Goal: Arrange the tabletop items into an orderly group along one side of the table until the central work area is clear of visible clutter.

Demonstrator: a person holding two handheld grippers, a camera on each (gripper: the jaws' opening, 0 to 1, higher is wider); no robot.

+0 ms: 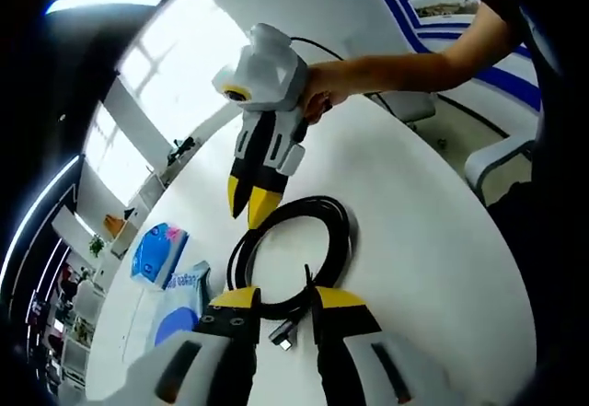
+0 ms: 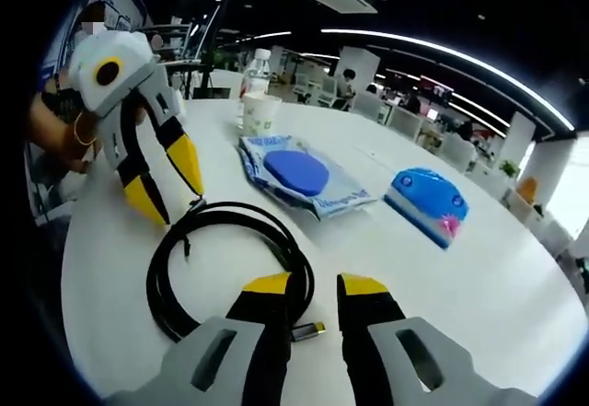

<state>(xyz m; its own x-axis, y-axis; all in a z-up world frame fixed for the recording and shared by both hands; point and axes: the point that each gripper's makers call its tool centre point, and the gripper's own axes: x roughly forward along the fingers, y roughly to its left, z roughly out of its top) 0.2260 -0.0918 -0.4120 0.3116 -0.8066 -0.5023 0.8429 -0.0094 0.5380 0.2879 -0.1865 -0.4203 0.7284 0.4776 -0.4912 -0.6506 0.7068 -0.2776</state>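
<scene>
In the left gripper view, the coiled black cable (image 1: 293, 245), round and glossy, lies on the smooth white desk (image 1: 433, 240). The left gripper (image 1: 282, 297) stands narrowly parted at the coil's near edge, its metal plug (image 1: 283, 338) between the yellow tips. The right gripper (image 1: 250, 198) hovers just beyond the coil, nearly closed.

In the right gripper view, the right gripper (image 2: 313, 286) sits slightly parted over the cable (image 2: 230, 263). Past the coil lie a crinkled wipes packet (image 2: 304, 180), a blue tissue pack (image 2: 428, 205), a paper cup (image 2: 260, 114) and a bottle (image 2: 256, 70)
</scene>
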